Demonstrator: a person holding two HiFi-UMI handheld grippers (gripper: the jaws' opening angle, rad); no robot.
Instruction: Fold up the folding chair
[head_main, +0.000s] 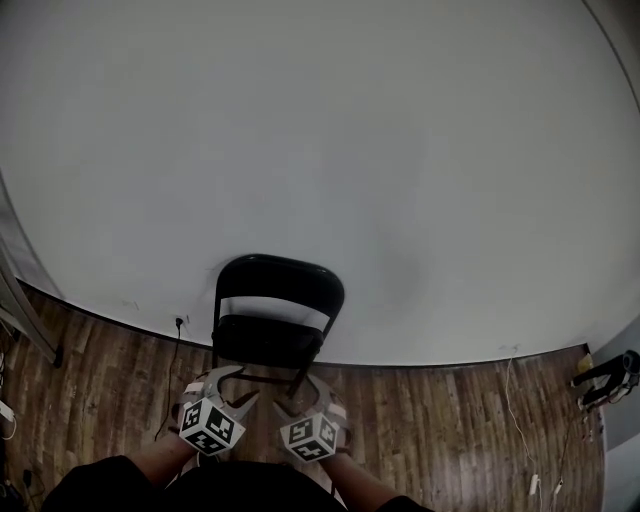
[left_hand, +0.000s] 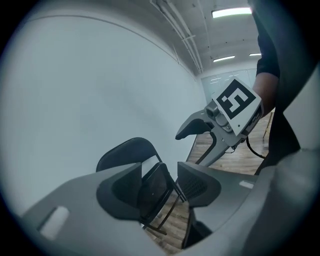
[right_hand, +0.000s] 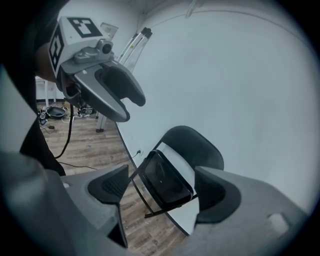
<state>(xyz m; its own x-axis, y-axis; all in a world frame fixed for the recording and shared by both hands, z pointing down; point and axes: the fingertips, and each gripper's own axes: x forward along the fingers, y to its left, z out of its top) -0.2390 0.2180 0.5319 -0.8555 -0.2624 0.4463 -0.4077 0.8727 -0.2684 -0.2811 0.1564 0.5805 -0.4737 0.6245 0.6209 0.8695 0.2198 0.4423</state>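
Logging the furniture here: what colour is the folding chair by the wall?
The folding chair is black, seat and backrest alike; clearest in the right gripper view.

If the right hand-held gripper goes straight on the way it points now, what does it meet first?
Most likely the seat of the folding chair, which lies between the open jaws of the right hand-held gripper in its own view. Nothing shows in between, but depth is unclear.
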